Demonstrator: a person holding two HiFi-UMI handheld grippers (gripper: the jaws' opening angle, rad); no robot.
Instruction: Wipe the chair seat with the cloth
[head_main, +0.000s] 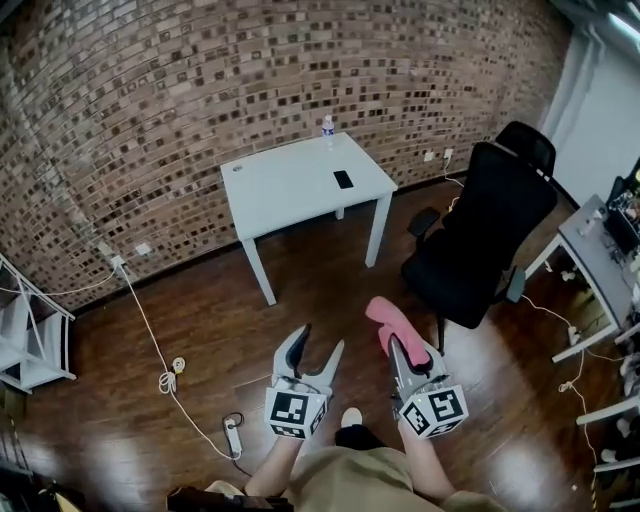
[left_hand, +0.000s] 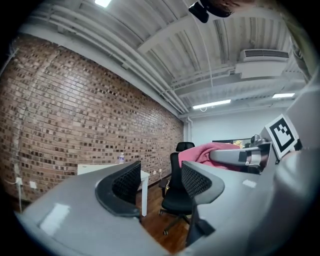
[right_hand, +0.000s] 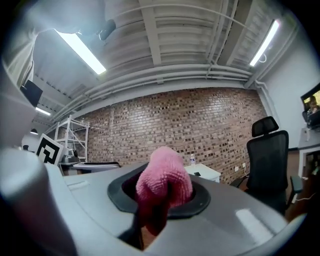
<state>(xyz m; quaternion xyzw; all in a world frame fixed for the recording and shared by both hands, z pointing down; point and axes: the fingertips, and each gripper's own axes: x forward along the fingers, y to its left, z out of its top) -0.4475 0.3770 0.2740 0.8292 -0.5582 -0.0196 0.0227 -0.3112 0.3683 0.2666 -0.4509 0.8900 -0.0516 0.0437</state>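
Room: brick wall (head_main: 150, 120), white table (head_main: 290, 185) against it.
Chair (head_main: 470, 250): black, on floor (head_main: 200, 330), near table's right edge.
Left gripper (head_main: 322, 340): jaws apart, empty.
Right gripper (head_main: 402, 348): clamping pink cloth (head_main: 388, 320).

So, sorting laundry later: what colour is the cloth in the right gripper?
The cloth is pink, clearest in the right gripper view.

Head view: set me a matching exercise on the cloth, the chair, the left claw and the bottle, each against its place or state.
1 cloth
2 chair
3 left claw
4 bottle

A standing on the white table
B open, nothing between its jaws
C black, beside the table, not touching it
D clamped in the right claw

Pairs: 1-D, 2-C, 3-B, 4-A.
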